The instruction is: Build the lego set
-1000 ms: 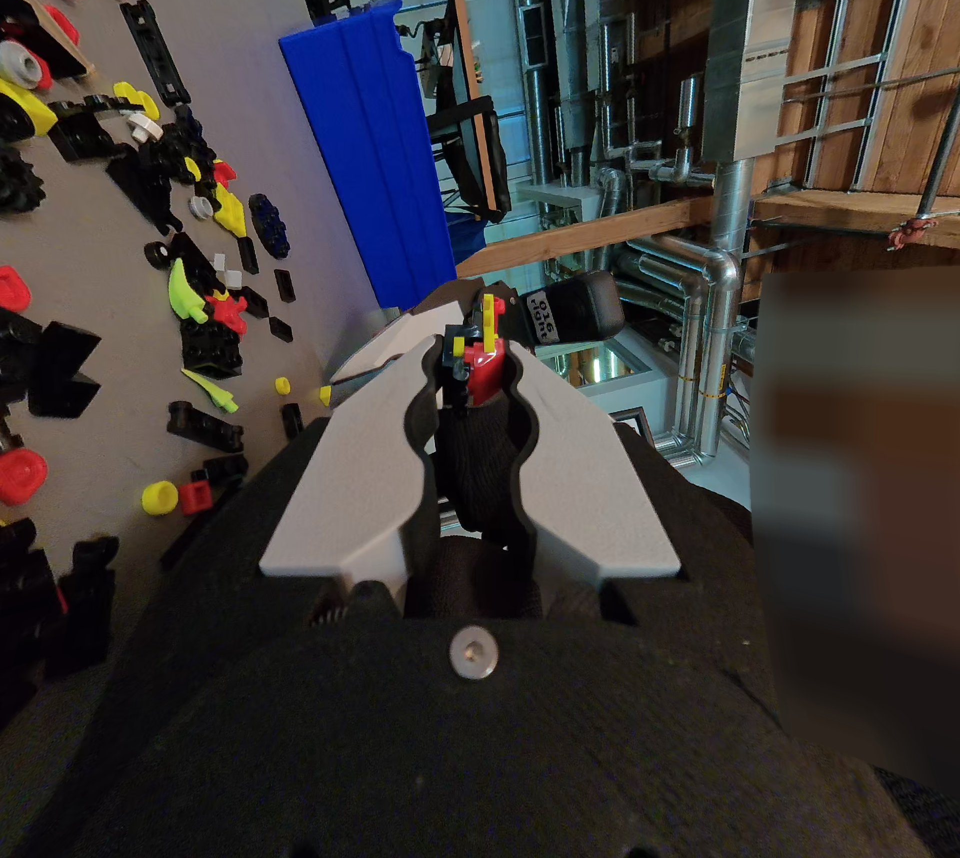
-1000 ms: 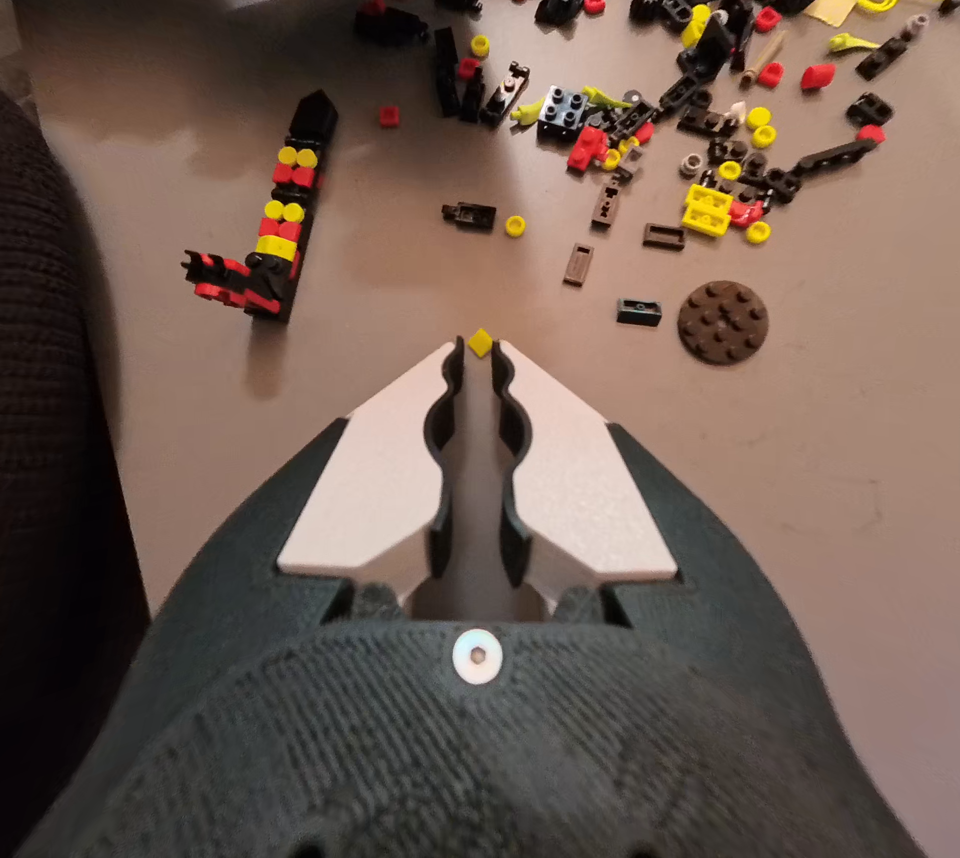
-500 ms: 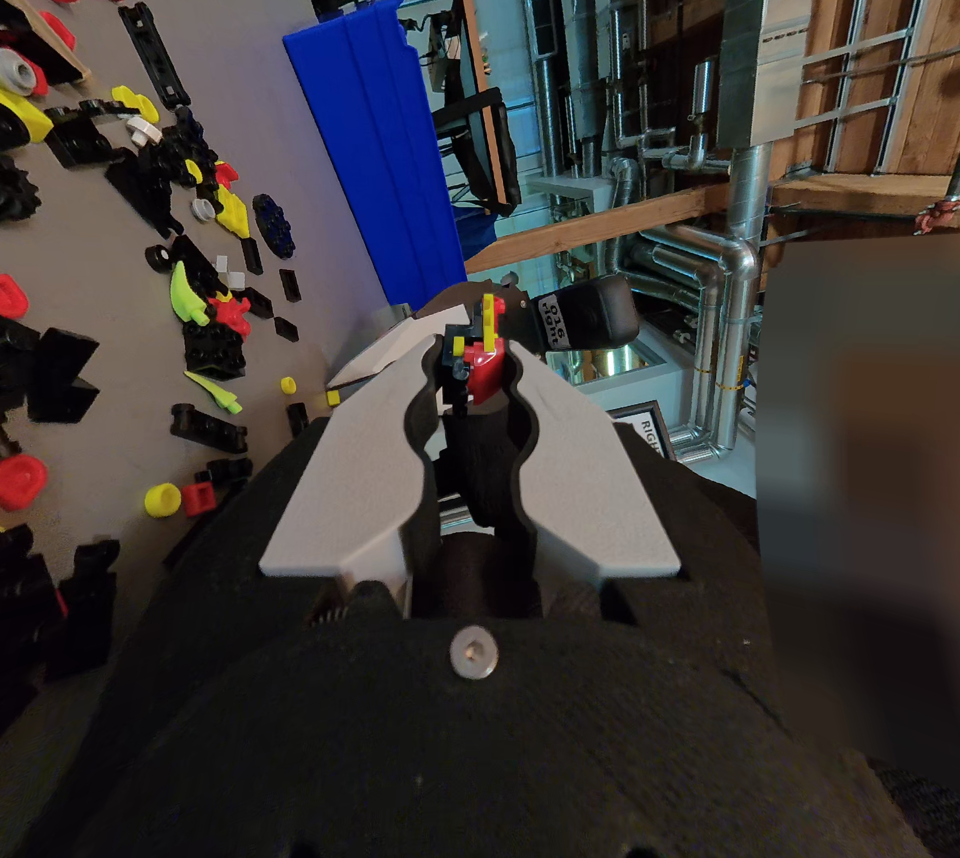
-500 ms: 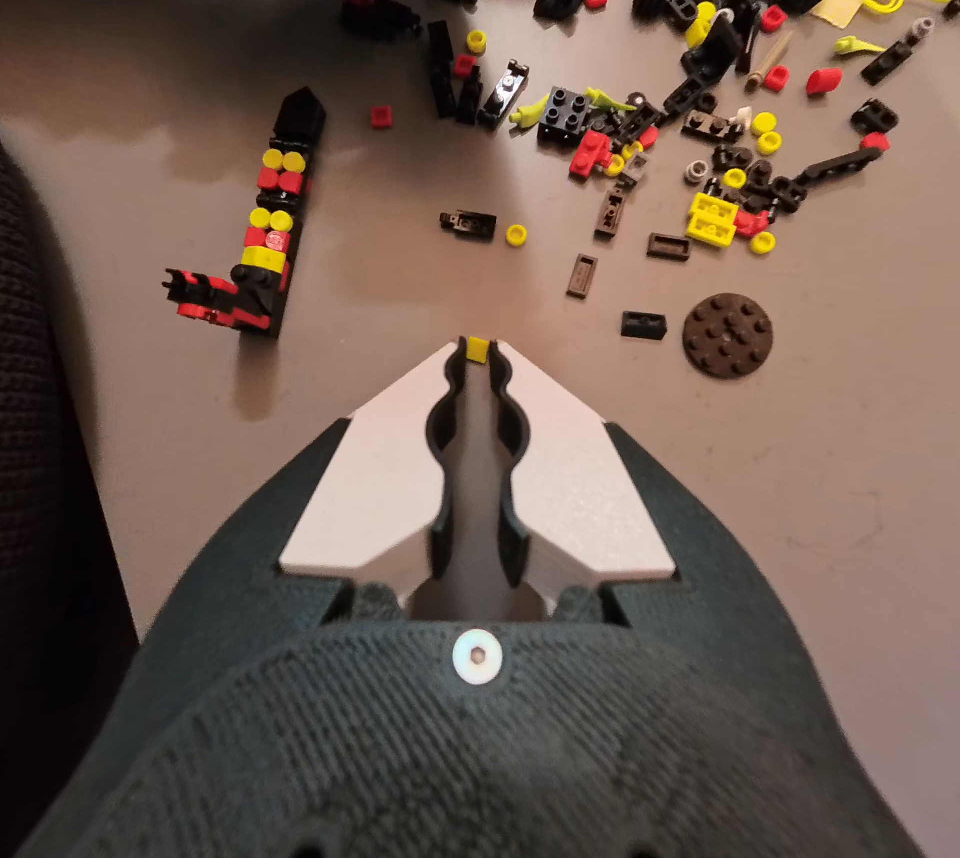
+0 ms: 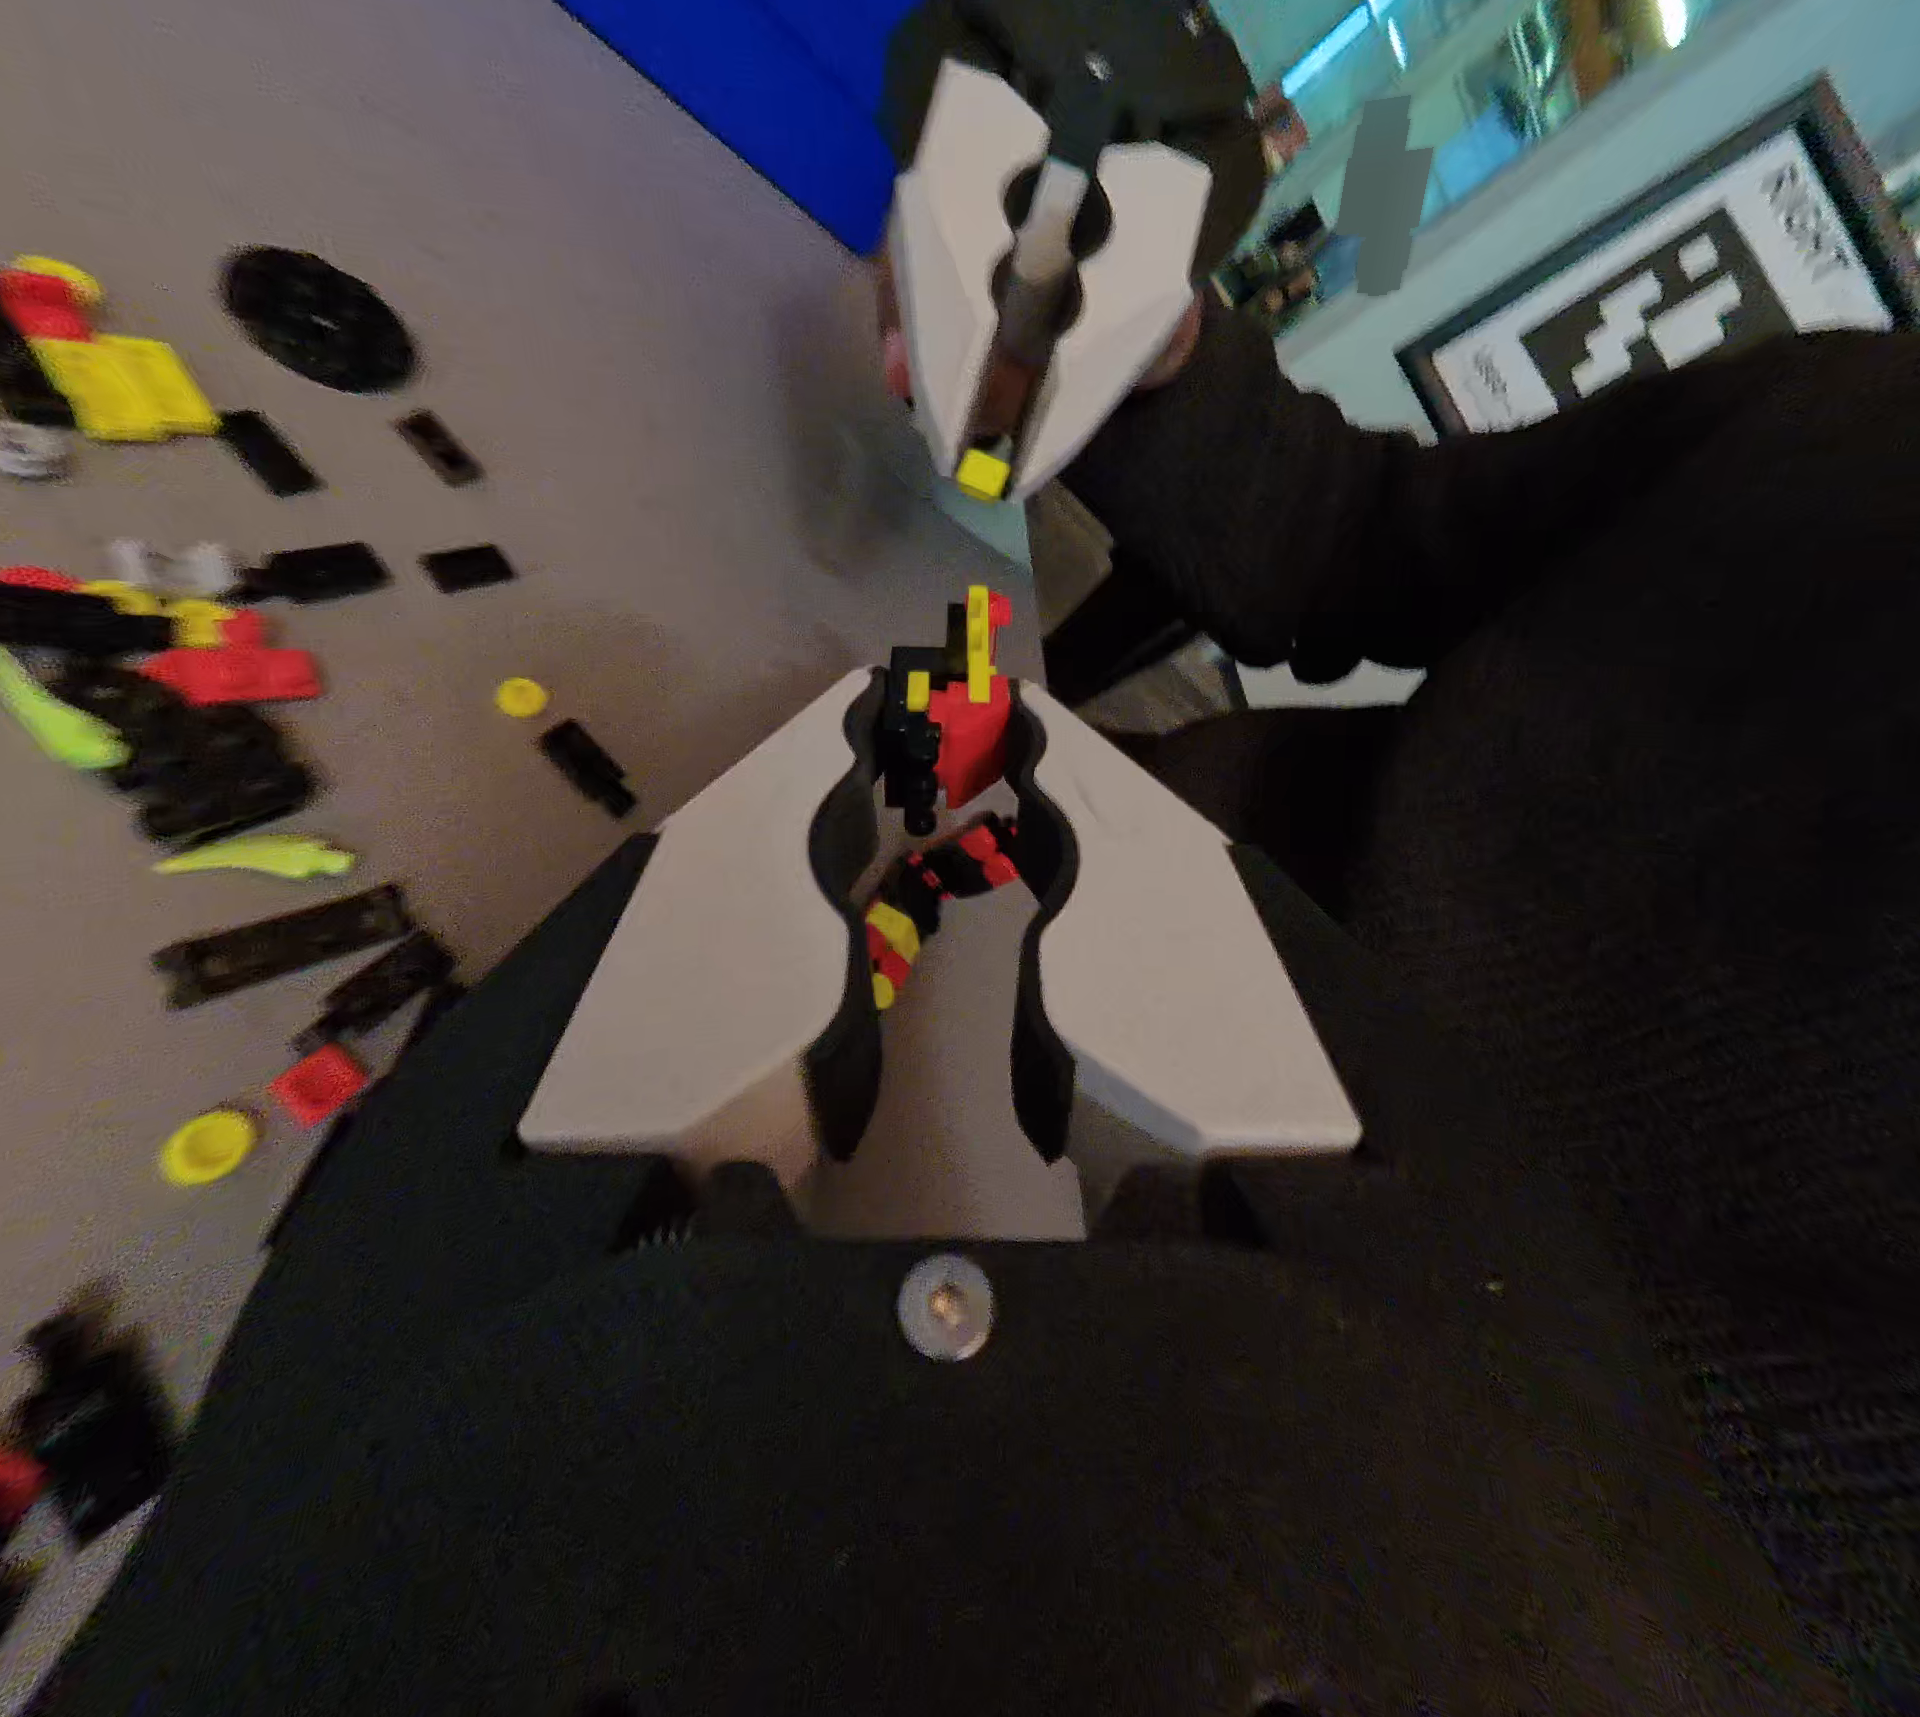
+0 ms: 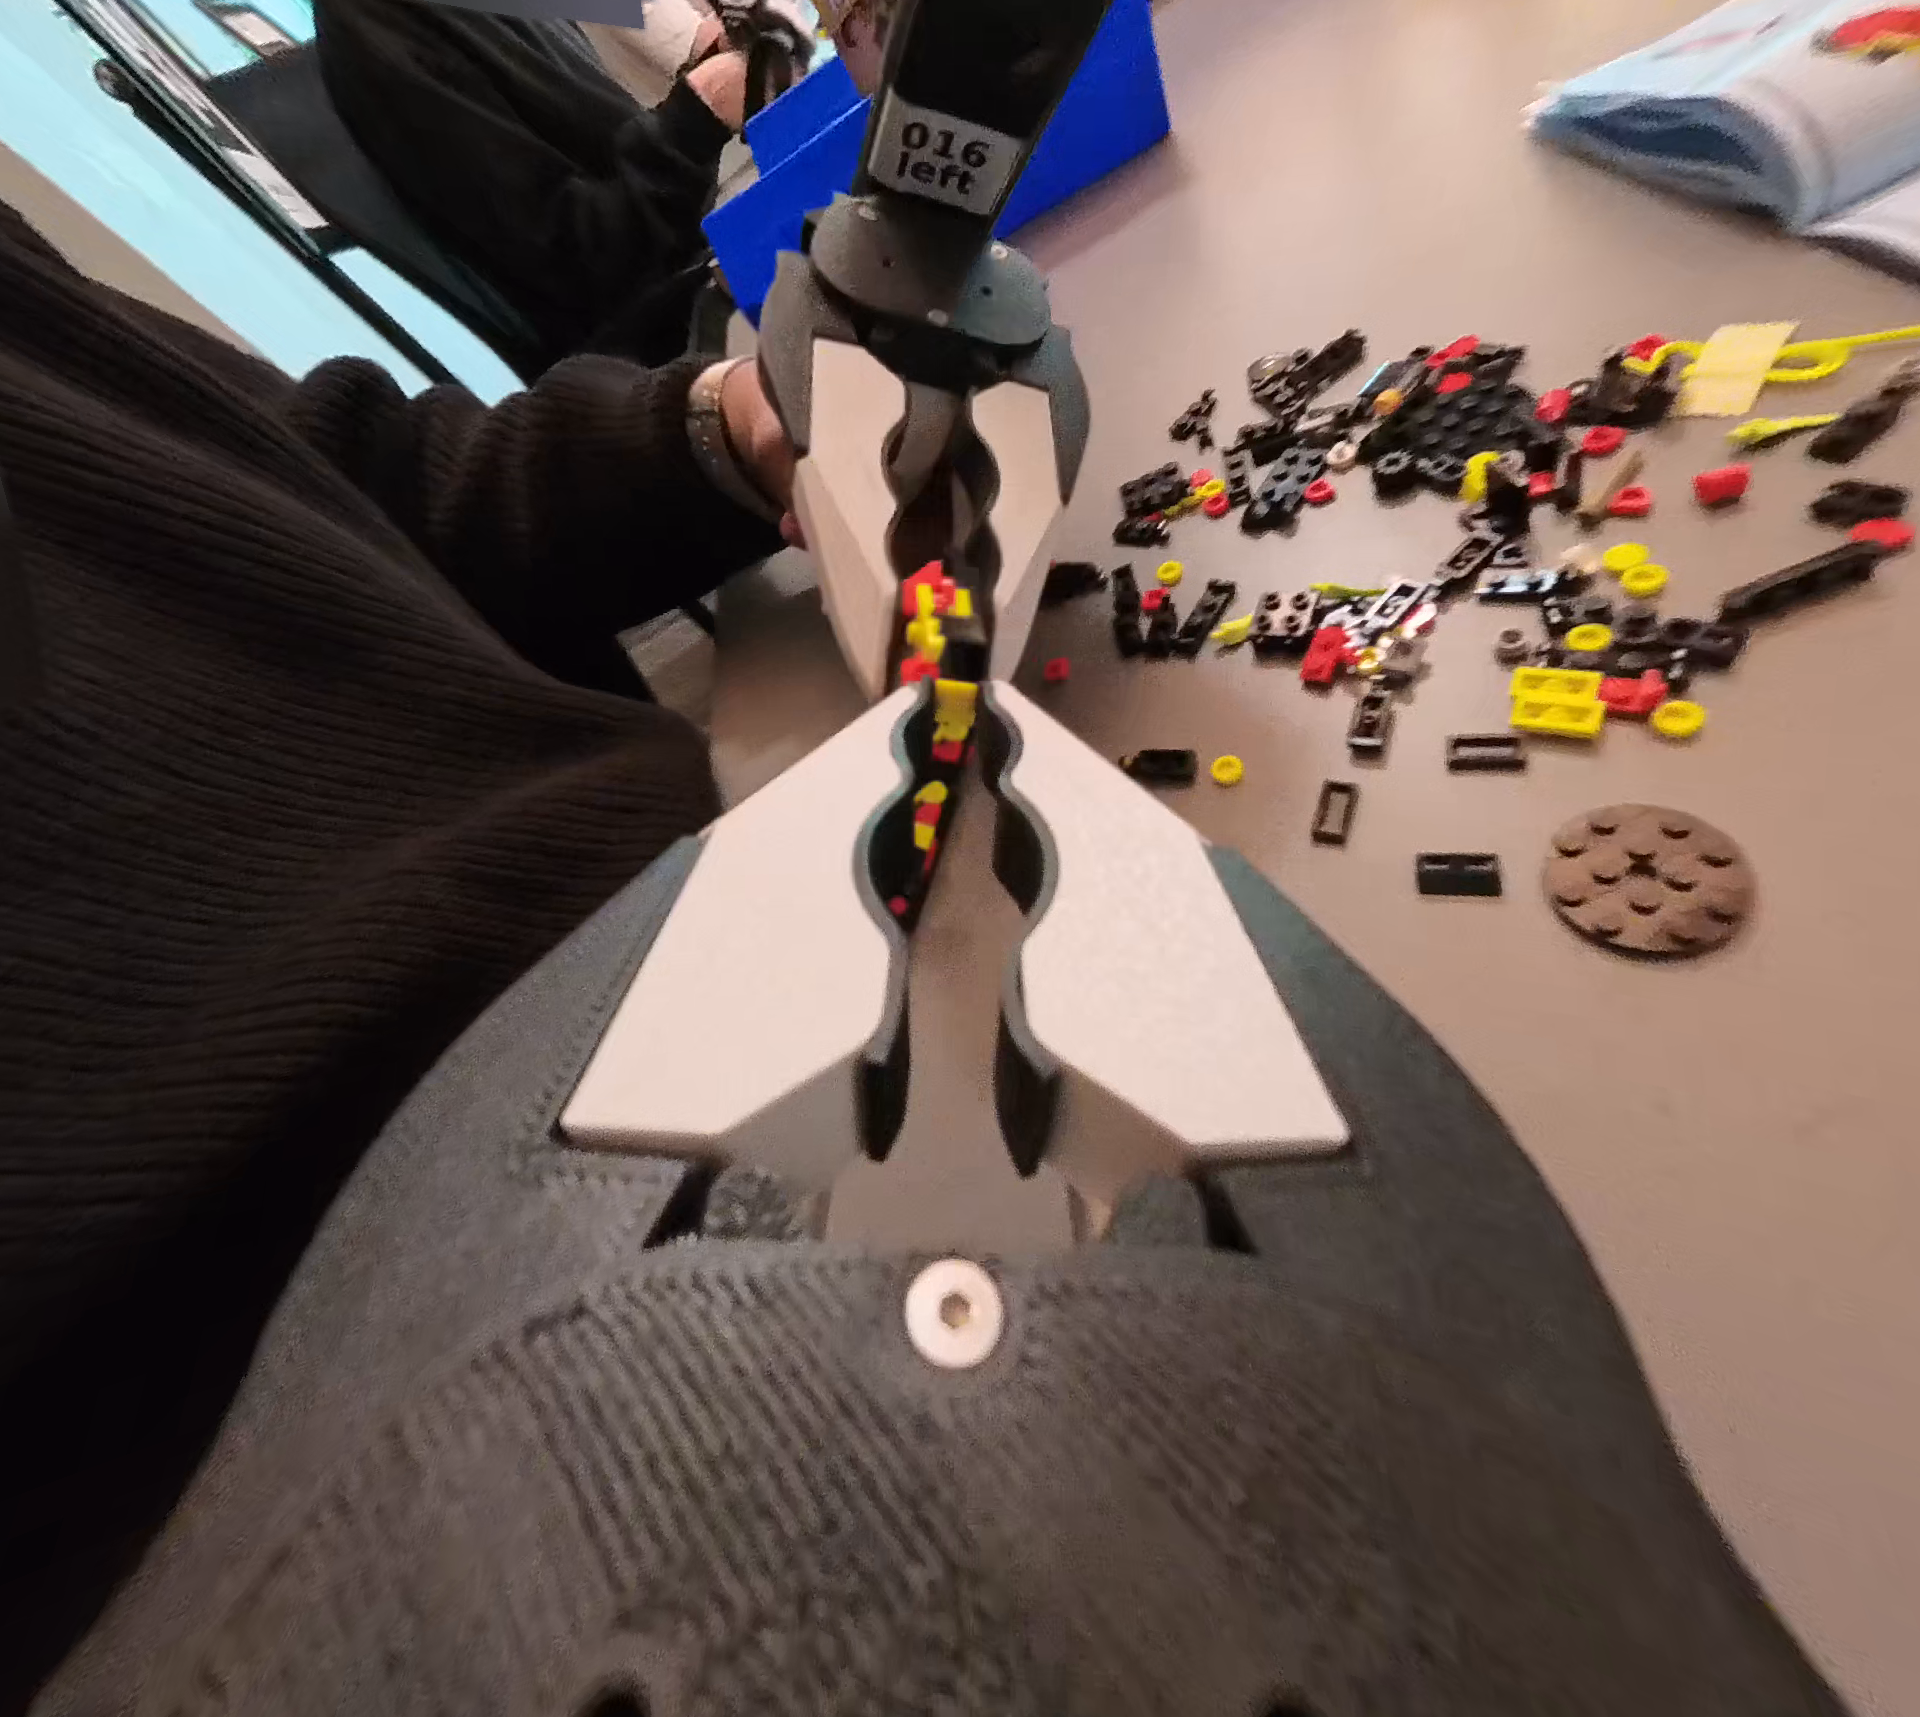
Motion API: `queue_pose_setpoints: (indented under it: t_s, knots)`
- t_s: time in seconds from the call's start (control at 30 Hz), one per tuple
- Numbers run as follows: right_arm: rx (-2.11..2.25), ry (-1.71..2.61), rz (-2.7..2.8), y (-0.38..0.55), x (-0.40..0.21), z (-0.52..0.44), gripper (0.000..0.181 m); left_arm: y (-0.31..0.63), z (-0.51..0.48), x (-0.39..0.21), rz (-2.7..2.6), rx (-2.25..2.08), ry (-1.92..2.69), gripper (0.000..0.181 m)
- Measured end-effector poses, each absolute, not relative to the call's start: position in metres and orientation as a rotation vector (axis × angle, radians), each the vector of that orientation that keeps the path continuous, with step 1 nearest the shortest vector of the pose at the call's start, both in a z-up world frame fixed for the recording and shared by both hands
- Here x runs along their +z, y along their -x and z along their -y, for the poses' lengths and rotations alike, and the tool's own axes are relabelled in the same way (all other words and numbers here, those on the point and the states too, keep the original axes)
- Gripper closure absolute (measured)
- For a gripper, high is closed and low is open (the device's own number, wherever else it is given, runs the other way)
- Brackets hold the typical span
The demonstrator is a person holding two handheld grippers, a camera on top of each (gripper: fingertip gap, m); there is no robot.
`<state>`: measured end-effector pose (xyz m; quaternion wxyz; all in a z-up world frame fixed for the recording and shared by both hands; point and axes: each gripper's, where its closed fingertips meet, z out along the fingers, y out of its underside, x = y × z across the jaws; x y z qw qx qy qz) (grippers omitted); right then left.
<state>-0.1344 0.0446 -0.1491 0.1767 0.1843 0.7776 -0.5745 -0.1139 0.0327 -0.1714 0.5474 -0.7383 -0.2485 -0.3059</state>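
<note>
Alignment first: left tool (image 5: 948, 699), clamped at frame centre on glossy, knobbly red, black and yellow sub-assembly (image 5: 951, 722), held rigid while right tool (image 5: 995, 470), pinching small smooth yellow square tile (image 5: 981, 472) just above, squared over the studs, then pressed straight down.

White wedge fingers (image 5: 1143, 971) with black wavy pads are seen on black textured gripper bodies; black ribbed sleeves (image 6: 312, 732) are worn.
</note>
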Motion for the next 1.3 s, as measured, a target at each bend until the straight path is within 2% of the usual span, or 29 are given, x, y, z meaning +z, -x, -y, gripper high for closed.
queue_pose_setpoints:
  t_s: [0.03,0.63,1.3]
  knots:
    - [-1.6,-0.51,-2.195,0.131,-0.151,-0.044,0.176,0.107,-0.036,-0.173,0.561,-0.746,1.772,0.164]
    - [-1.373,-0.45,-2.104,0.101,-0.166,-0.04,0.176,0.088,-0.042,-0.182,0.498,-0.779,1.857,0.164]
    - [-1.351,-0.445,-2.088,0.096,-0.164,-0.039,0.177,0.096,-0.045,-0.172,0.561,-0.779,1.785,0.164]
